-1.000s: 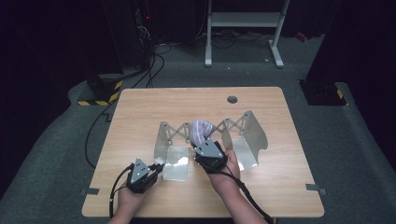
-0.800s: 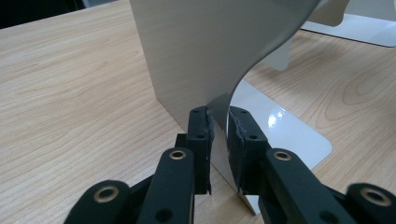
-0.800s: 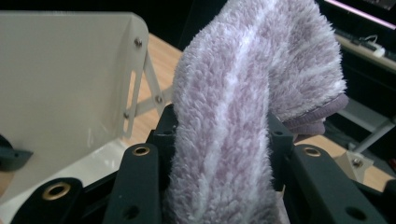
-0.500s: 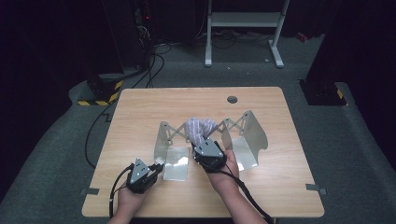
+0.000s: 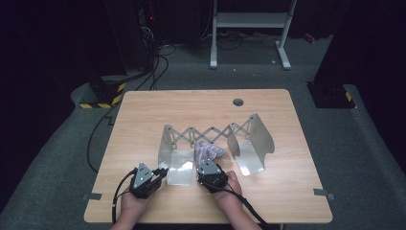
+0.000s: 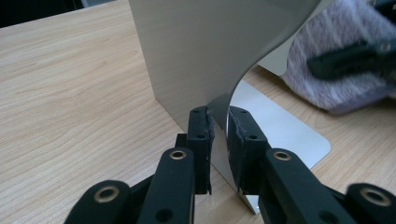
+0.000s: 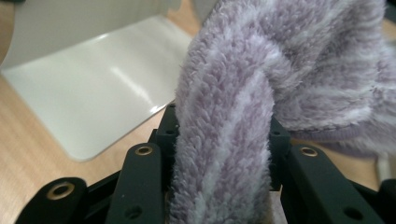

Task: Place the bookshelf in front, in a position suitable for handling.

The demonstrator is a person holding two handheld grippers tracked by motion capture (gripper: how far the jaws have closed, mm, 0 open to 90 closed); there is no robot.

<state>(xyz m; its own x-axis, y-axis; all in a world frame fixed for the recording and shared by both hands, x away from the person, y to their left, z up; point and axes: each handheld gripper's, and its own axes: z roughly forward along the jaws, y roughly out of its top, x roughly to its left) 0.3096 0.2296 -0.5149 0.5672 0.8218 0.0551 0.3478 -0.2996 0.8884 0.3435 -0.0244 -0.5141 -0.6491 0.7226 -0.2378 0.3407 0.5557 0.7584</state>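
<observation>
- Overhead, the left gripper (image 5: 162,173) meets the metal rack (image 5: 174,163) at its 7 o'clock corner; the right gripper (image 5: 205,165) holds the purple sock (image 5: 208,151) between the rack's end plates on the table (image 5: 143,115).
- Left gripper view: jaws pinch the rack's plate edge (image 6: 219,109); sock (image 6: 336,56) at 2 o'clock.
- Right gripper view: jaws clamp a fold of sock (image 7: 224,140); they have just been closing.

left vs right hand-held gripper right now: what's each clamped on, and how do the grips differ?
The left hand-held gripper pinches the thin edge of the metal bookend plate, jaws nearly together; the right hand-held gripper holds a thick fold of fuzzy lilac cloth, jaws much wider. The plate is rigid and upright; the cloth is soft and bunched. Both grippers sit low at the table's near edge.
</observation>
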